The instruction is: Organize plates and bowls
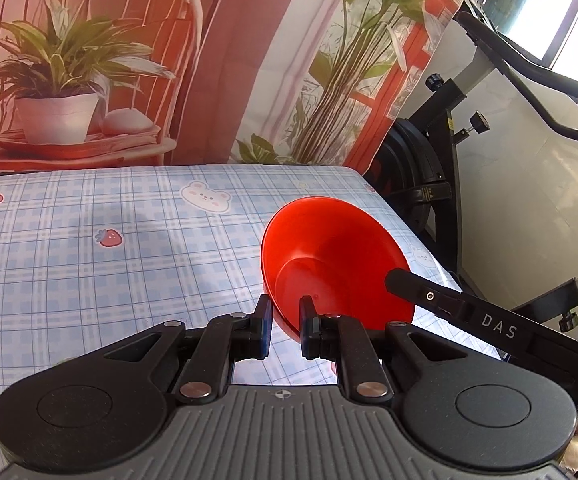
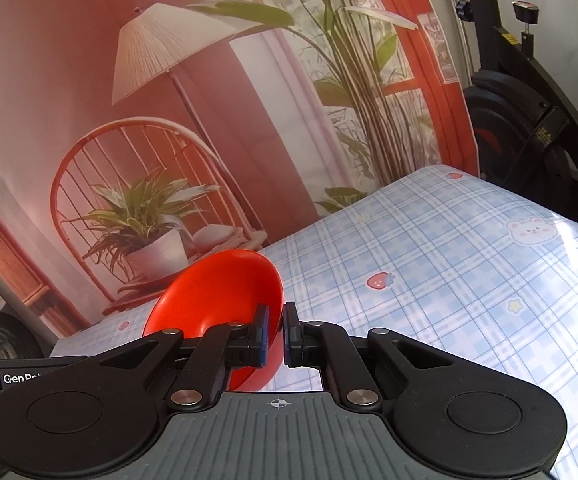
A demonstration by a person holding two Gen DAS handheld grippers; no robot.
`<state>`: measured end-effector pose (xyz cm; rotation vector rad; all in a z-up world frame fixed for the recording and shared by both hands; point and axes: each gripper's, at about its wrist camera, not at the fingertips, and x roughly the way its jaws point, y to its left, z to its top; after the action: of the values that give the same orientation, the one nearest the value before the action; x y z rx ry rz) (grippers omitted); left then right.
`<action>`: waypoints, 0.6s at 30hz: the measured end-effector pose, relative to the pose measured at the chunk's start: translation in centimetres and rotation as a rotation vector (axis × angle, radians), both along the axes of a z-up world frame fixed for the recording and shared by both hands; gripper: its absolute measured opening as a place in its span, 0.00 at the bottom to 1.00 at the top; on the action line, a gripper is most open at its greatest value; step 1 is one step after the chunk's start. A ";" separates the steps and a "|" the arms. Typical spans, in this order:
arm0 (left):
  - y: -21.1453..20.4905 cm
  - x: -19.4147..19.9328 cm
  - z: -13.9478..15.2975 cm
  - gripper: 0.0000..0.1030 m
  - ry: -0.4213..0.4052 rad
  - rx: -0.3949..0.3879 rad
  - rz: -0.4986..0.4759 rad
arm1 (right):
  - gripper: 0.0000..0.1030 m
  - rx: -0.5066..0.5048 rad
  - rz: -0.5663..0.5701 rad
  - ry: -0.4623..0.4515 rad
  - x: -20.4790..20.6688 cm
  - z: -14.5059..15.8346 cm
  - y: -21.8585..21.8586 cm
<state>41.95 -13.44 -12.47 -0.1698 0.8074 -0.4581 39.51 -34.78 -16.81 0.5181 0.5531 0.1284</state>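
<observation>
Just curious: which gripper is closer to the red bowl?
Neither: both pinch its rim. The left gripper and right gripper hold opposite sides of the red bowl.

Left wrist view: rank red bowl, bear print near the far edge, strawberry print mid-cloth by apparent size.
1. red bowl, largest, though it is nearest the camera, held in the left claw
2. bear print
3. strawberry print, smallest

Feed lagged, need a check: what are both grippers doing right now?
Left gripper: jaws shut on the rim of the red bowl.
Right gripper: jaws shut on the same bowl's opposite rim.
</observation>
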 end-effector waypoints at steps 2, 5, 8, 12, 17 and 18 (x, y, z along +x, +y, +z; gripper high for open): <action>0.4 -1.1 0.5 0.14 -0.010 0.000 -0.003 | 0.06 0.001 -0.002 -0.007 -1.3 0.6 0.4; 0.8 -2.3 0.9 0.14 -0.020 0.001 -0.007 | 0.06 0.006 -0.006 -0.010 -3.0 1.3 0.8; 1.3 -3.7 1.1 0.14 -0.024 -0.001 -0.011 | 0.06 0.008 -0.013 -0.011 -4.6 1.7 1.3; 1.8 -5.3 1.2 0.14 -0.023 -0.007 -0.016 | 0.06 0.001 -0.017 -0.005 -6.6 2.0 1.9; 2.4 -7.4 0.8 0.14 -0.019 -0.015 -0.027 | 0.06 -0.006 -0.018 0.004 -9.0 2.0 2.5; 2.5 -7.8 0.7 0.14 -0.019 -0.014 -0.029 | 0.06 -0.008 -0.020 0.006 -9.5 2.0 2.7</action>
<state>34.18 -10.96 -11.78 -0.1669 0.7891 -0.4921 30.01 -32.12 -14.81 0.5159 0.5539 0.1061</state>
